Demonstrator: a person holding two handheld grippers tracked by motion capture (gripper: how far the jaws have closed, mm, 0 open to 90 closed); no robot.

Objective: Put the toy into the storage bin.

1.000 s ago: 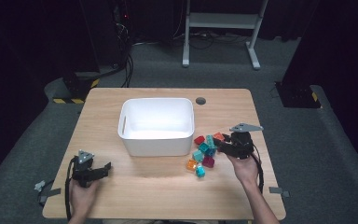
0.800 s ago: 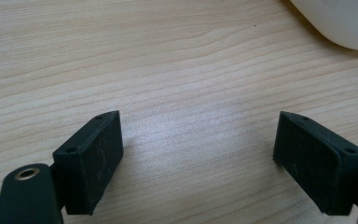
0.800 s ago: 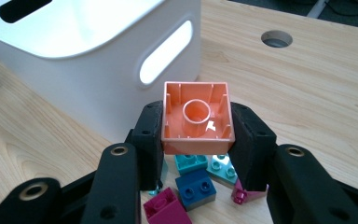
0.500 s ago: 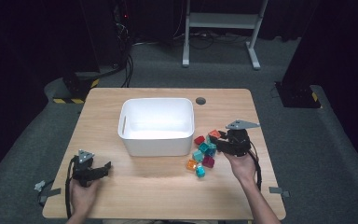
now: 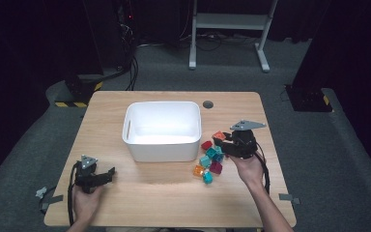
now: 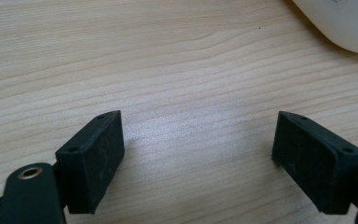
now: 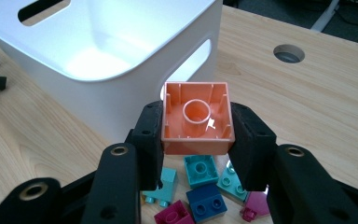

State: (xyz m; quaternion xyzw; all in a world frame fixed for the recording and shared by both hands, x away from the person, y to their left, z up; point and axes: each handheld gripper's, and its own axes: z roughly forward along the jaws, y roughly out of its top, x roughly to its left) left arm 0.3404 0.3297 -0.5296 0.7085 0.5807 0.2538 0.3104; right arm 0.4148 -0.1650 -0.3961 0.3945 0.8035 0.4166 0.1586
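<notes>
- Right gripper point(image 7: 196, 140) has its jaws clamped on the orange block point(image 7: 196, 116), hollow underside facing the cam, held up off the table beside the white bin point(image 7: 121, 60).
- Grip sits on two smooth side walls only, so a jolt could let the block twist or slip out; it'd land back in the pile.
- Loose blocks point(image 7: 200, 186) lie right below: teal, blue, magenta. Dropping low risks scattering them.
- Bin wall is close. Swinging across w/o enough height could knock the rim and shove the bin.
- Early release = block bounces off the rim onto the table point(image 5: 164, 193).
- Left gripper point(image 6: 198, 163) hovers over bare wood w/ jaws wide apart, nothing btwn them, bin corner at the far edge; well apart from the action, low risk.
</notes>
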